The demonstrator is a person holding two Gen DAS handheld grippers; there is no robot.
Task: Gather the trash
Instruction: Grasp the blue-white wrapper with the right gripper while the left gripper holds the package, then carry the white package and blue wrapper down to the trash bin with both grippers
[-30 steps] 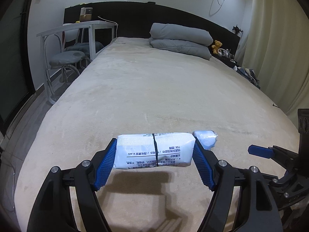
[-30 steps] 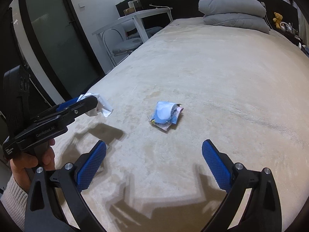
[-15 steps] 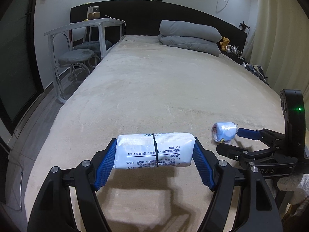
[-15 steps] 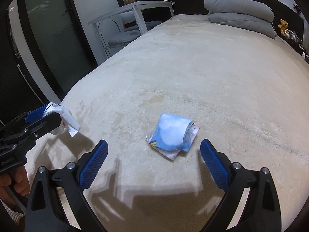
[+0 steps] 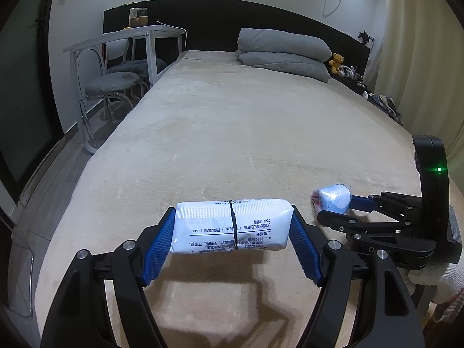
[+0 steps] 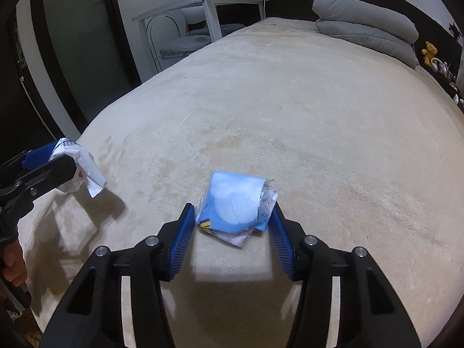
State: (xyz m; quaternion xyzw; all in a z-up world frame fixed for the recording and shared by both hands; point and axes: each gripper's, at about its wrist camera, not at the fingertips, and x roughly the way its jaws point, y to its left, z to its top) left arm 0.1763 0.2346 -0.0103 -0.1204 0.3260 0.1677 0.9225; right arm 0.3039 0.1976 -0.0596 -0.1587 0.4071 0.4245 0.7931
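Step in hand: second pickup of the trash collection. The right tongs (image 6: 232,217) have just been closing, with the crumpled blue wrapper (image 6: 236,203) between the pads; in the right wrist view both blue pads now sit against its sides, so the reading is that they grip it. The wrapper lies on the bed (image 6: 290,101), at the foot end, far from the grey pillows (image 6: 365,26), and appears not yet lifted off the blanket. Its torn foil edge sticks out toward the right pad.

The left tongs (image 5: 232,232) are clamped on the white wipes packet (image 5: 232,223), held crosswise by its two ends and clear of the bed, casting a shadow below. Relative to the blue wrapper, this packet hangs just to its left, a little nearer the foot edge of the bed. A dark band runs around the packet's middle.

Judgement on next move: raise the right tongs straight up to check that the soft wrapper comes with them; it is thin and squashed, so it could slip or leave a loose flap behind. After that both pieces need carrying to a bin.

Containers: no bin, bag or basket shows in either view, so where the trash goes cannot be told from here. Nothing is in any container yet; both items are in the tongs only.

Other trash on the bed beyond the wrapper: none visible.
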